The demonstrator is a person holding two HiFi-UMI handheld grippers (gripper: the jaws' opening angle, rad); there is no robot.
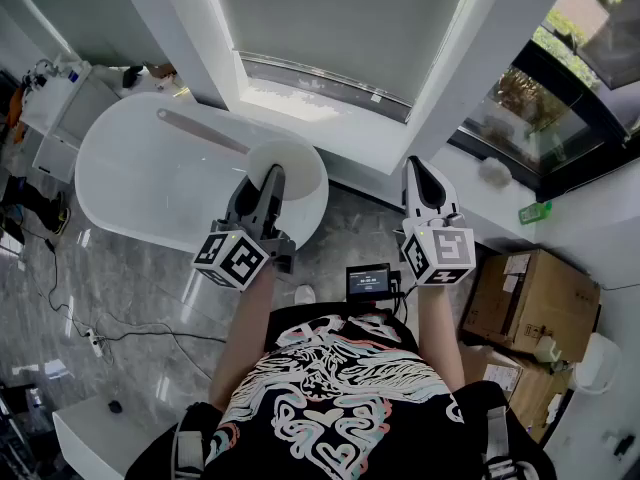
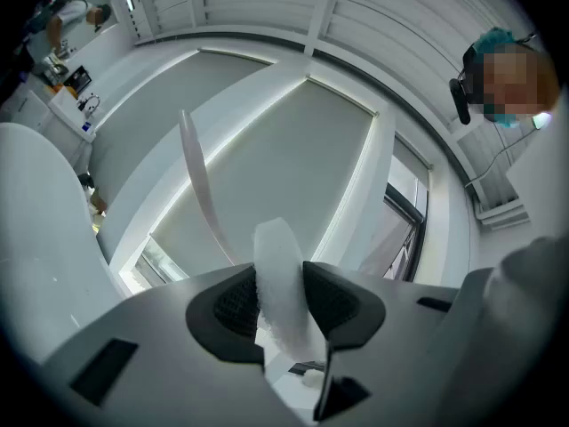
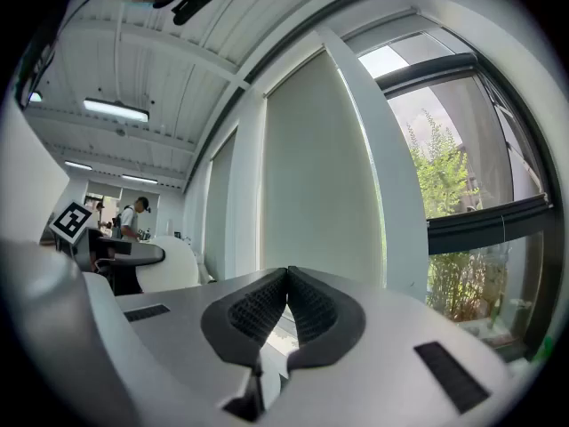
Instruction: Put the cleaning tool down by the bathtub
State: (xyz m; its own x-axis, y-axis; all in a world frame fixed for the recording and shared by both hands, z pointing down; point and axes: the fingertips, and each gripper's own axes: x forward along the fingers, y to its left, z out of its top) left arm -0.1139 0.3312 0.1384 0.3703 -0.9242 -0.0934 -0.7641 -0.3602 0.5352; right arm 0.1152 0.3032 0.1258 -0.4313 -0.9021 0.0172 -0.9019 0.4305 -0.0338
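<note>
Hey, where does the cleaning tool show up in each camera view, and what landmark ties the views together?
Head view: cleaning tool at centre, just ahead of the left gripper, handle running up-left over the bathtub.
Left gripper view: cleaning tool at bottom centre, pinched between the fingers, handle rising up-left.
Right gripper view: not in it.
Shared landmark: the grey window blind.

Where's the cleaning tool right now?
Head view, centre-left: the cleaning tool is clamped in the left gripper, over the right end of the bathtub, its handle reaching left across it.
</note>
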